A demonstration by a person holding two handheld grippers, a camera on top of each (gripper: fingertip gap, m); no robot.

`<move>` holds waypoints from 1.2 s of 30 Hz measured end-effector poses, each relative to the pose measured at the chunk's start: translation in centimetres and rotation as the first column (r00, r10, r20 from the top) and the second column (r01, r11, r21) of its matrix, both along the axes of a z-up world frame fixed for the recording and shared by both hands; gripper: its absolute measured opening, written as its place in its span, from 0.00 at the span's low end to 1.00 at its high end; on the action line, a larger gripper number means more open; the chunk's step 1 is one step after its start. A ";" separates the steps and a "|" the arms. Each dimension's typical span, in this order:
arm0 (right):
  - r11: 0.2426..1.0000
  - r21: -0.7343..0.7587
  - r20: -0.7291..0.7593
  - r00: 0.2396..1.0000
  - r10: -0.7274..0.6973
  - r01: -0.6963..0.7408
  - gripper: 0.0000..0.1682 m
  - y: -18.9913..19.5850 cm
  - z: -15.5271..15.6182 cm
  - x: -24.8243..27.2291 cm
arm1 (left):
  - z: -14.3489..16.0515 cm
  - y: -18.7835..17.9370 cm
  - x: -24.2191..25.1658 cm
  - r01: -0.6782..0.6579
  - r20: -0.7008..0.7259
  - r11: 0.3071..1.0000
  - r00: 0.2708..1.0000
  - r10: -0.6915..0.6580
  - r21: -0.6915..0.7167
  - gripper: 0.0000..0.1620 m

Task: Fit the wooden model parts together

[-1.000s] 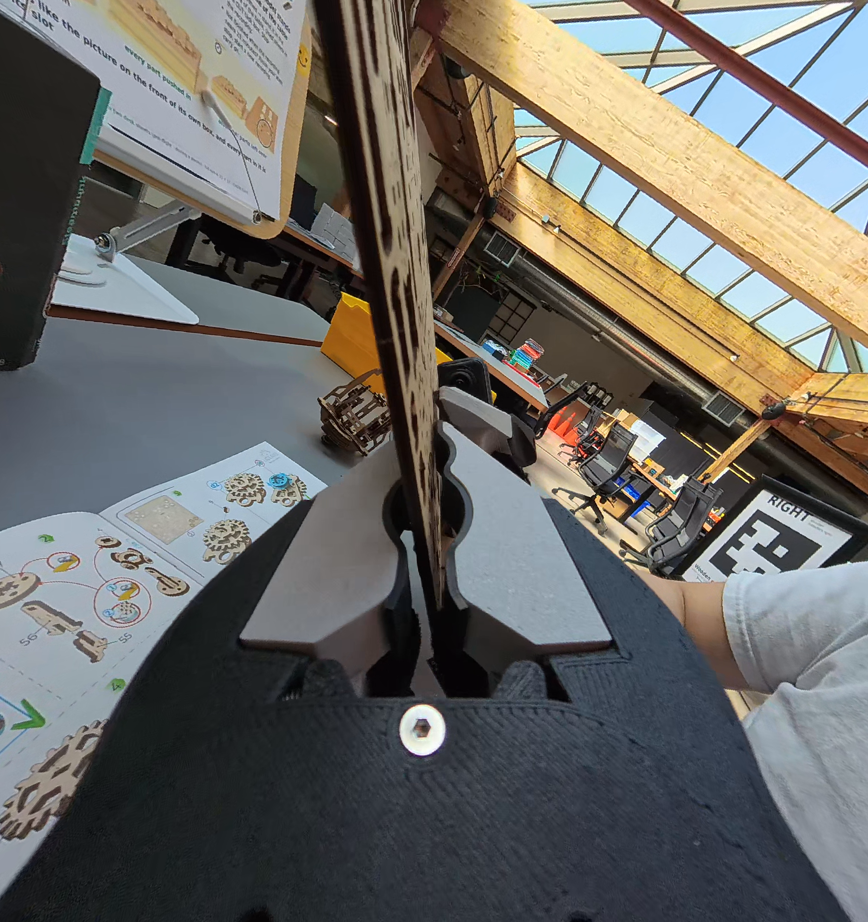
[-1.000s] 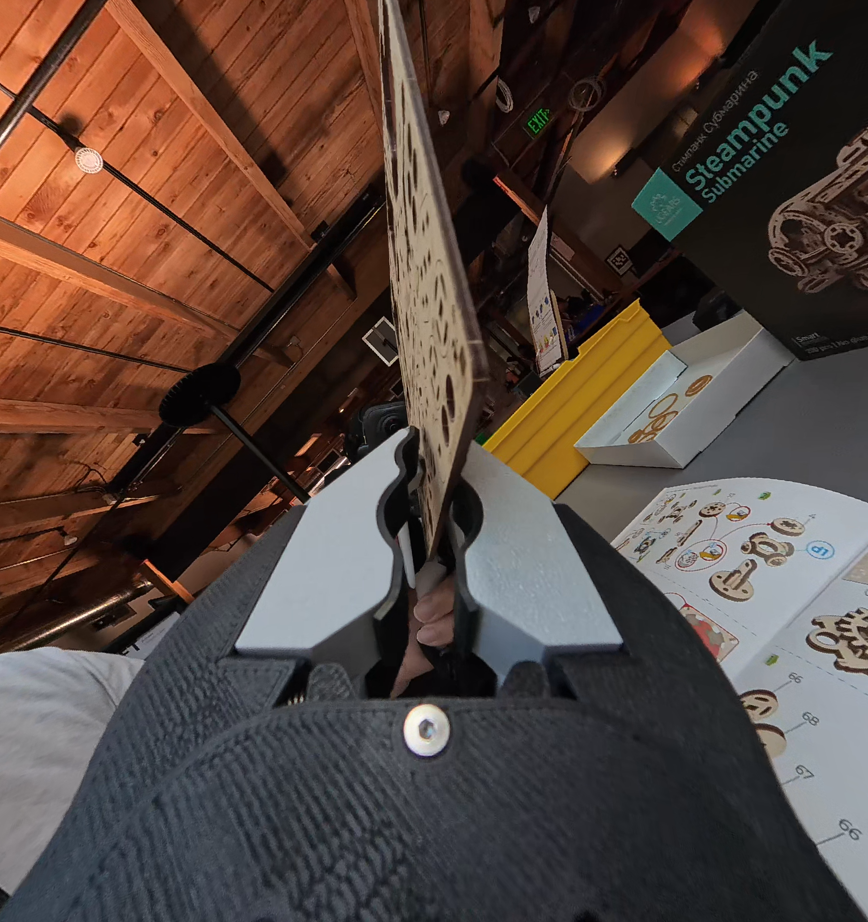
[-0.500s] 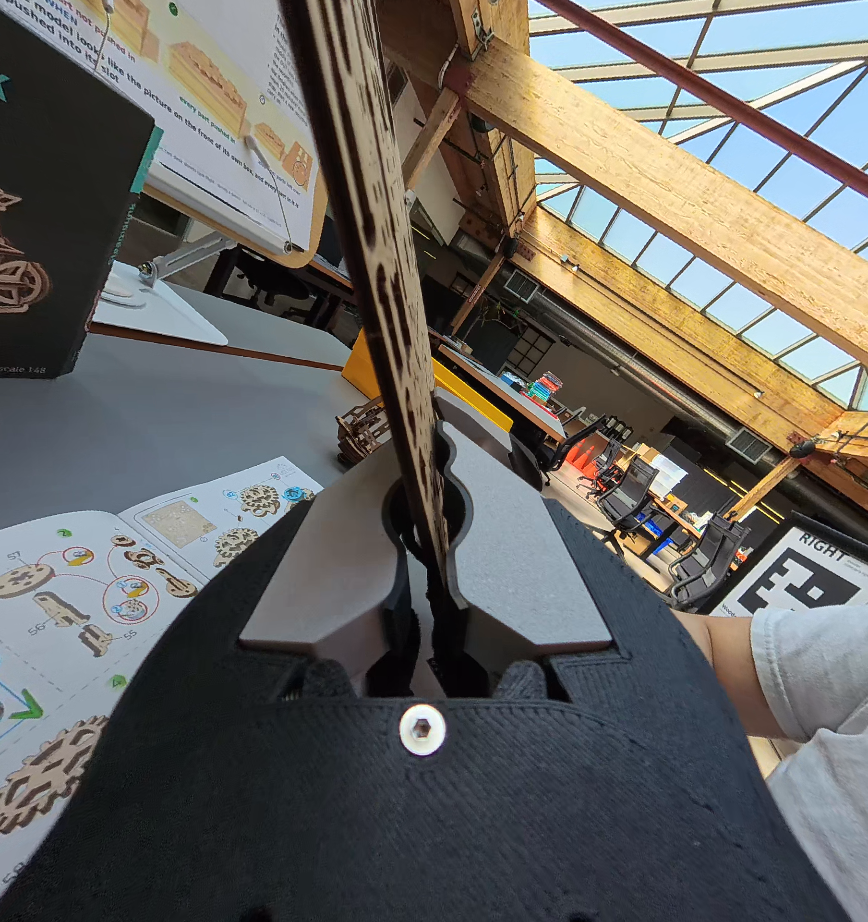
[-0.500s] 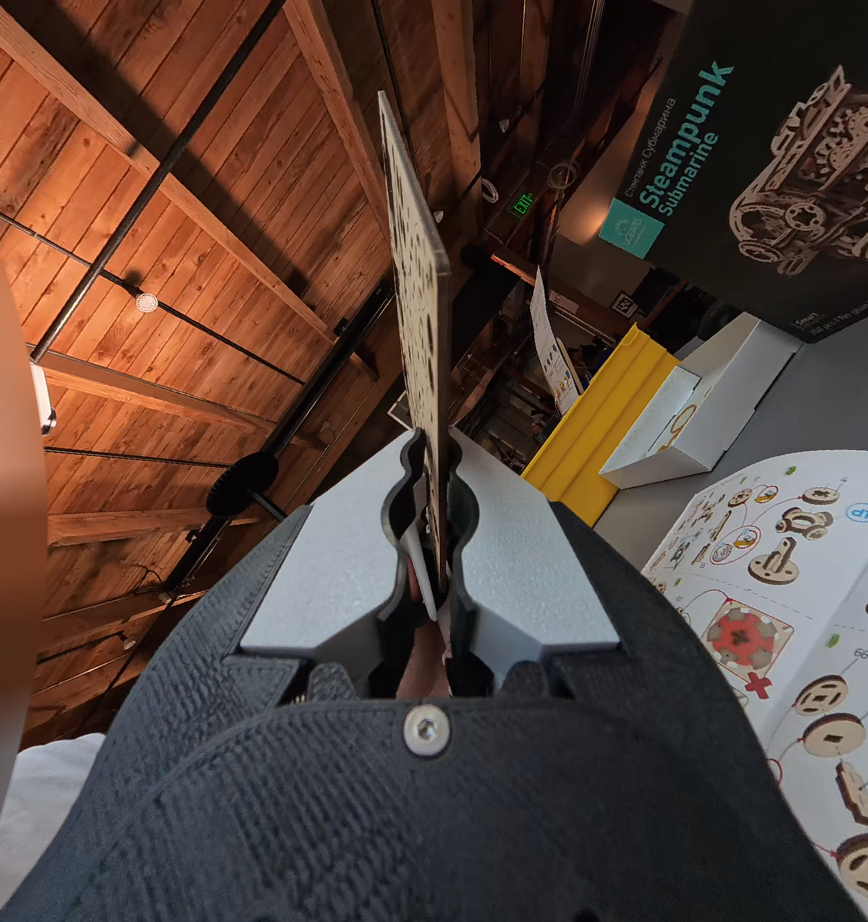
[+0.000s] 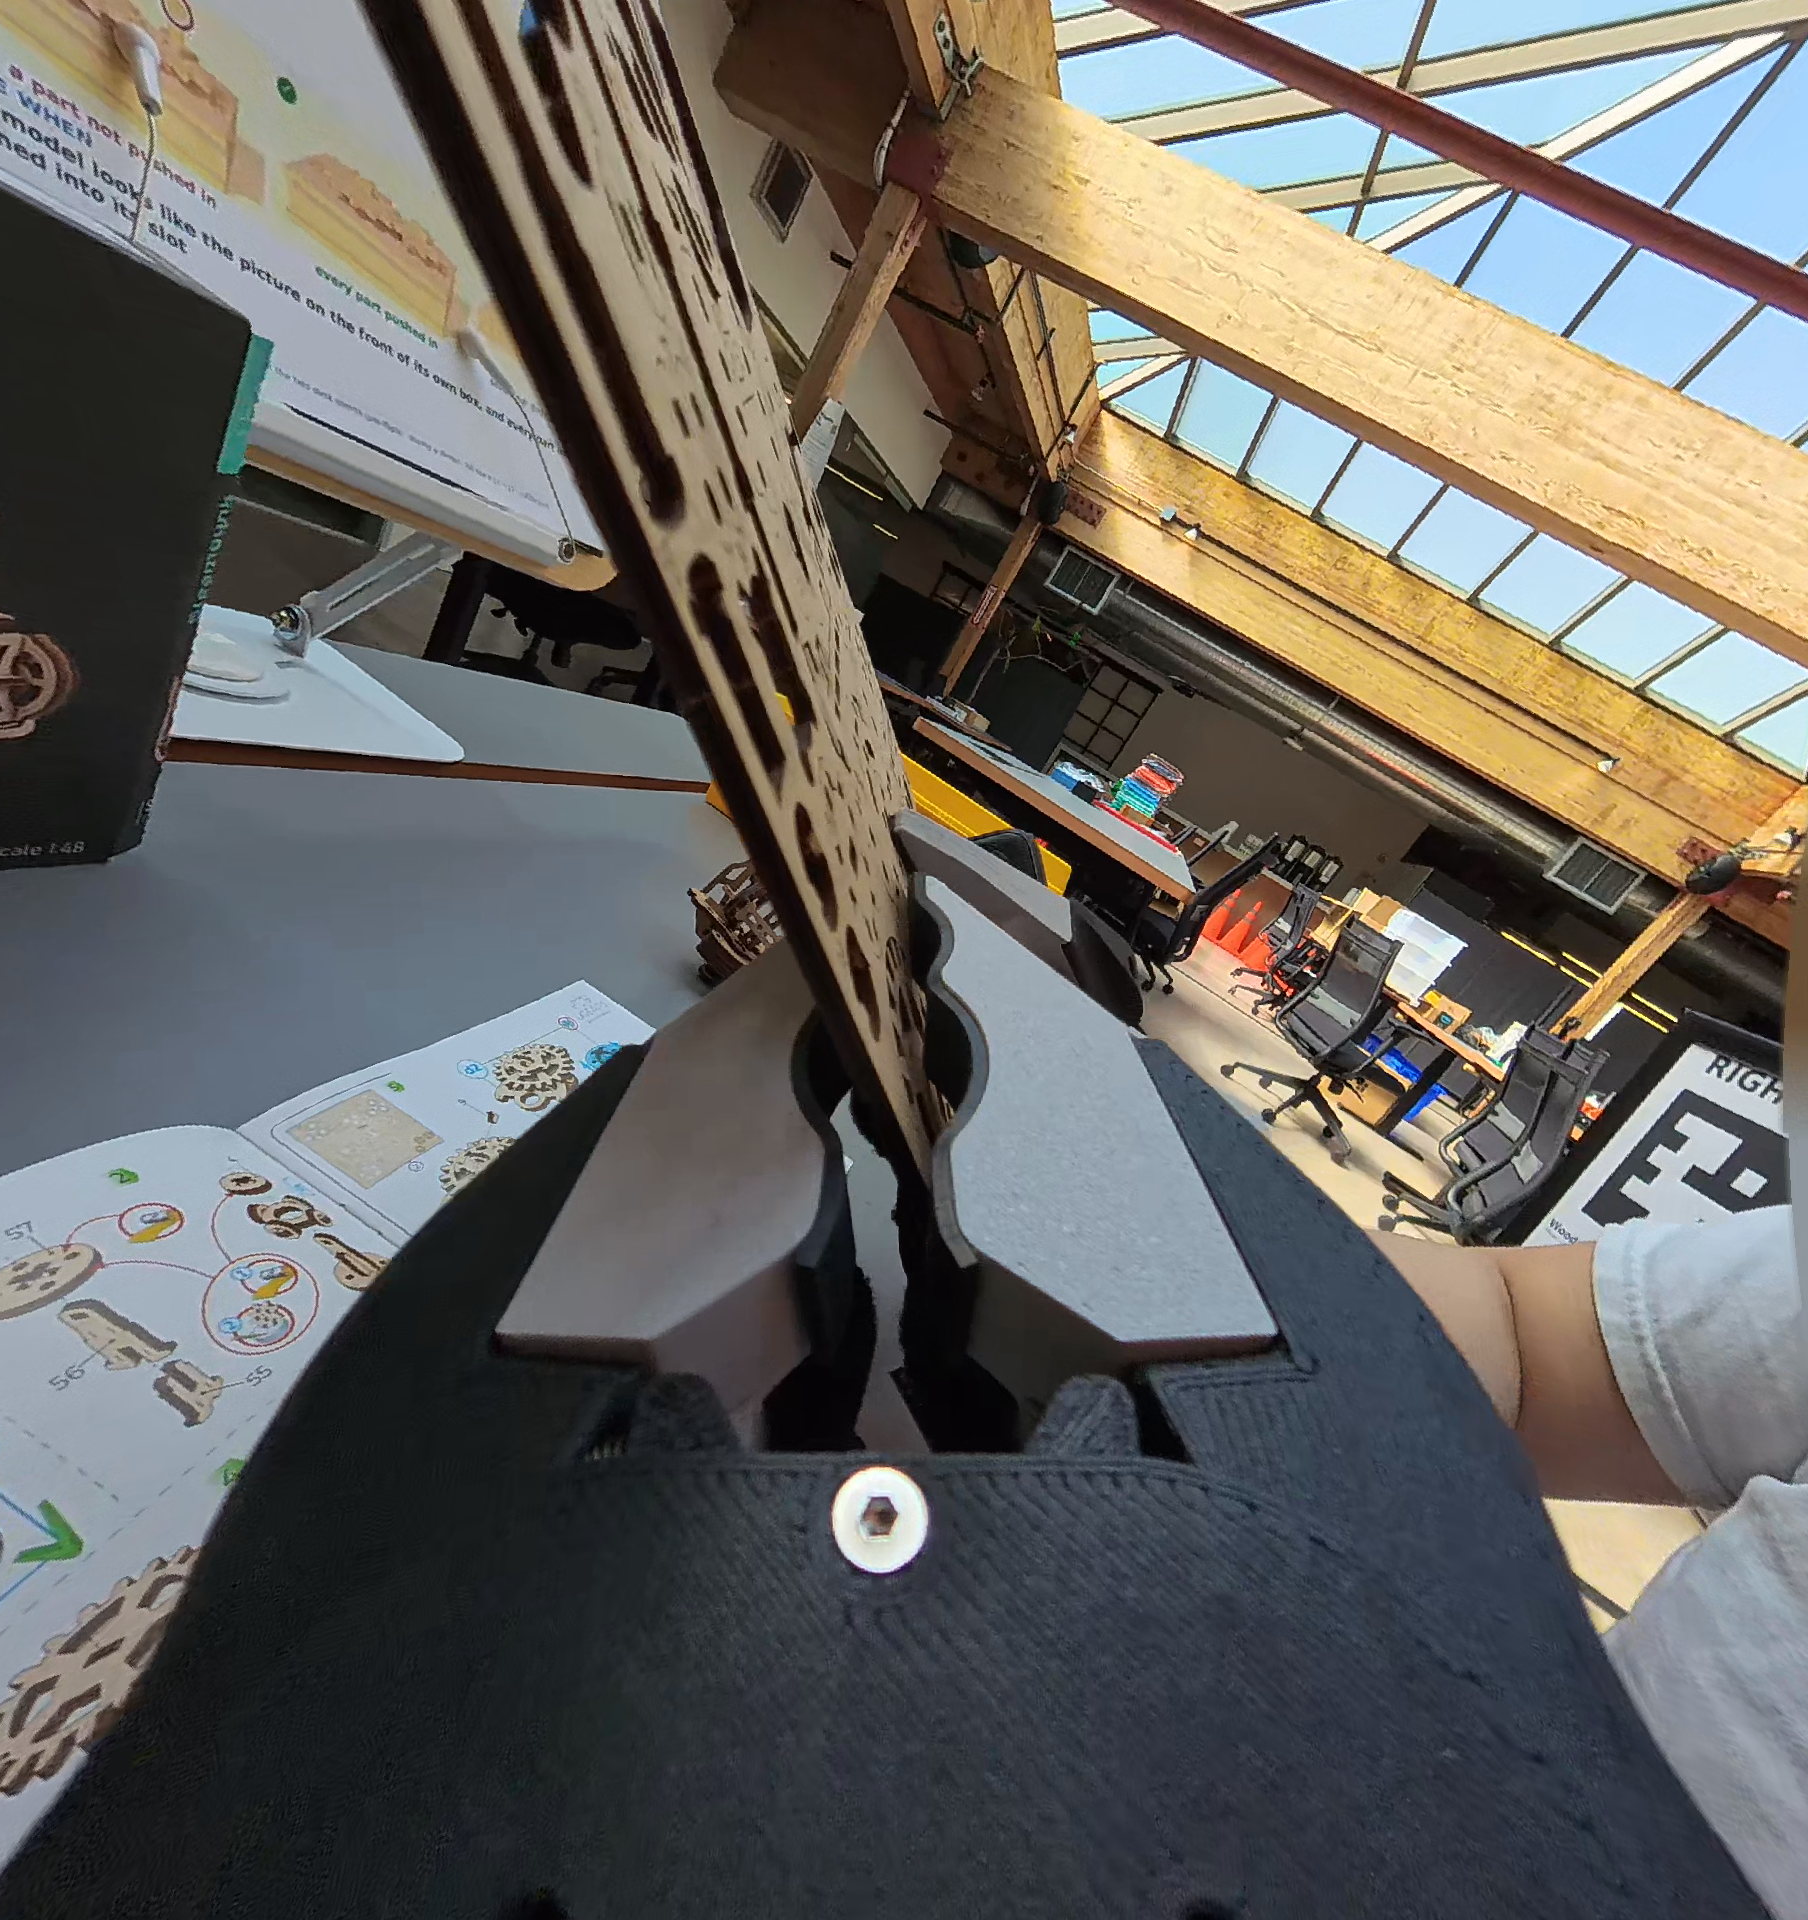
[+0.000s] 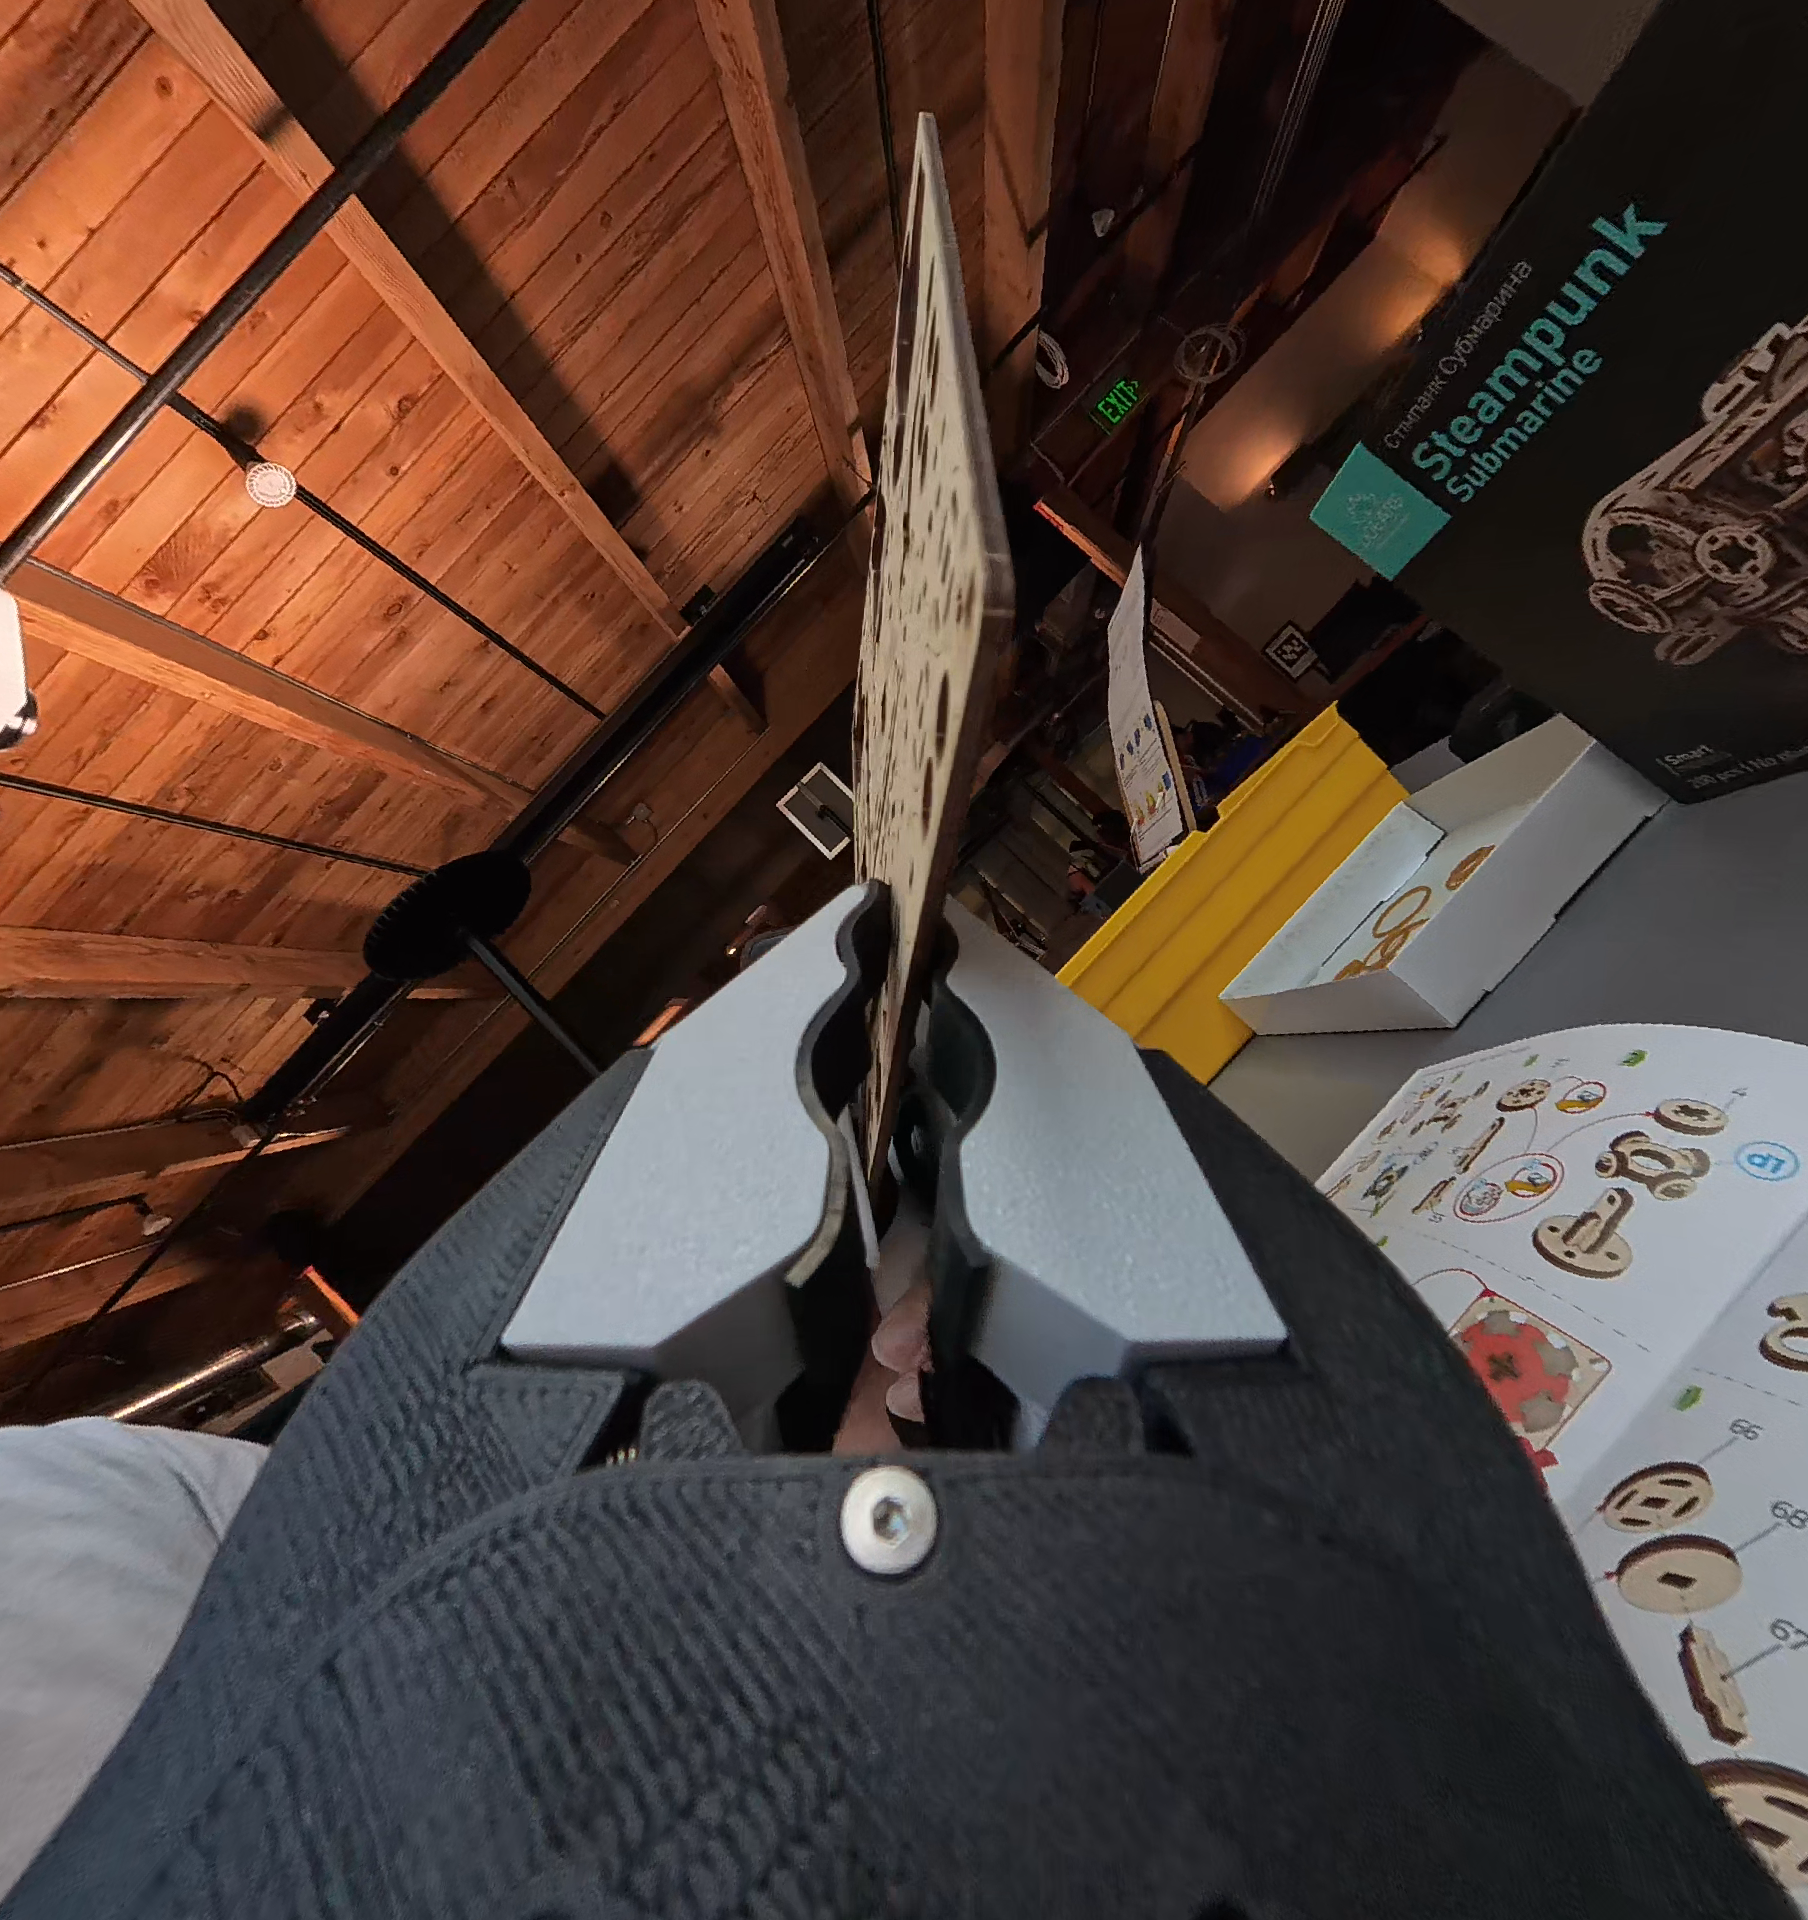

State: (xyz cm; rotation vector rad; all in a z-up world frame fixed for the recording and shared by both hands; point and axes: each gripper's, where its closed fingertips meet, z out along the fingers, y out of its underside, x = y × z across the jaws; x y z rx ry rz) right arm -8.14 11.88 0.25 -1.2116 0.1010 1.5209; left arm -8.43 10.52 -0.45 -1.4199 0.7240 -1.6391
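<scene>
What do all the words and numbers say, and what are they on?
I don't read writing out; these things bear it:
Dark box: teal and white words.
Open booklet: small numbers by part drawings.
White board on a stand: printed lines.
Green ceiling sign: one short word.
Black-and-white marker card: a word on top.
Wooden sheet: burnt marks, too blurred.

Laser-cut wooden parts sheet [image 5: 671, 436] held edge-on, raised, tilted; partly built model [image 5: 734, 920] on table.
</scene>
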 end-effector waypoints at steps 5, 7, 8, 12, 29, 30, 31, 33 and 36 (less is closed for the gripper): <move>1.000 -0.014 0.023 1.000 0.002 -0.001 0.02 0.0 -0.3 -0.1 | -0.2 0.0 0.0 -0.018 -0.025 1.000 1.000 0.019 0.022 0.01; 1.000 -0.014 0.029 1.000 0.004 -0.003 0.02 0.0 -0.3 -0.1 | -0.1 0.0 0.0 -0.021 -0.025 0.999 0.999 0.022 0.030 0.01; 1.000 -0.018 0.018 1.000 0.016 -0.016 0.02 0.0 -0.2 0.0 | -0.1 0.0 0.0 -0.024 -0.028 0.999 0.999 0.026 0.044 0.01; 0.996 -0.062 -0.052 0.997 0.057 -0.060 0.08 0.2 -0.2 0.3 | -0.1 0.1 0.2 -0.049 -0.039 0.995 0.998 0.053 0.084 0.00; 0.991 -0.110 -0.020 0.997 0.078 -0.080 0.07 0.6 -0.4 -0.3 | -0.2 0.3 0.2 -0.057 -0.054 0.995 0.997 0.062 0.083 0.00; 0.991 -0.109 -0.026 0.996 0.080 -0.083 0.07 0.5 -0.5 -0.2 | -0.3 0.2 0.2 -0.055 -0.059 0.995 0.996 0.060 0.085 0.01; 0.992 -0.099 -0.032 0.996 0.078 -0.080 0.05 0.5 -0.4 -0.2 | -0.2 0.1 0.2 -0.053 -0.060 0.995 0.997 0.058 0.089 0.01; 0.994 -0.078 -0.030 0.996 0.079 -0.081 0.05 0.2 -0.2 -0.2 | 0.0 -0.1 0.2 -0.046 -0.050 0.995 0.997 0.051 0.093 0.01; 0.997 -0.050 0.001 0.999 0.054 -0.054 0.04 0.0 0.1 -0.2 | 0.2 -0.3 0.2 -0.044 -0.040 0.995 0.998 0.048 0.093 0.01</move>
